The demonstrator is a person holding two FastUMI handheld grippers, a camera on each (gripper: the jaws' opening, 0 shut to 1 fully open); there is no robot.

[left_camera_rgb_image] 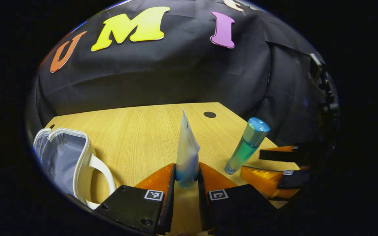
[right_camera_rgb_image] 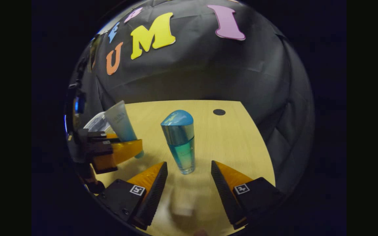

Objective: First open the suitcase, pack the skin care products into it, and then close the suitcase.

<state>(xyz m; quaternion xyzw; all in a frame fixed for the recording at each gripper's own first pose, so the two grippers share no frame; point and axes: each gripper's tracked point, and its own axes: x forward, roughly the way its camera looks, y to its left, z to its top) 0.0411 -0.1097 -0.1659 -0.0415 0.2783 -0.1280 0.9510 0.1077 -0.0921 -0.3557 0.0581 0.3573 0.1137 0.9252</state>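
Observation:
A white-to-blue squeeze tube (left_camera_rgb_image: 187, 154) stands upright, cap down, with my left gripper (left_camera_rgb_image: 187, 167) shut on its lower end. The same tube (right_camera_rgb_image: 120, 123) and left gripper (right_camera_rgb_image: 123, 149) appear at the left of the right gripper view. A teal bottle (right_camera_rgb_image: 180, 142) with a blue cap stands on the wooden table (right_camera_rgb_image: 228, 137), just ahead of my right gripper (right_camera_rgb_image: 189, 165), which is open and not touching it. In the left gripper view the bottle (left_camera_rgb_image: 247, 146) leans at the right beside the right gripper (left_camera_rgb_image: 267, 160). The white suitcase (left_camera_rgb_image: 65, 160) lies open at the left, its grey lining showing.
A round dark hole (left_camera_rgb_image: 209, 114) marks the table (left_camera_rgb_image: 136, 131) near its far edge. The suitcase's white handle (left_camera_rgb_image: 103, 170) arches toward my left gripper. Black cloth walls close in behind and to the right of the table.

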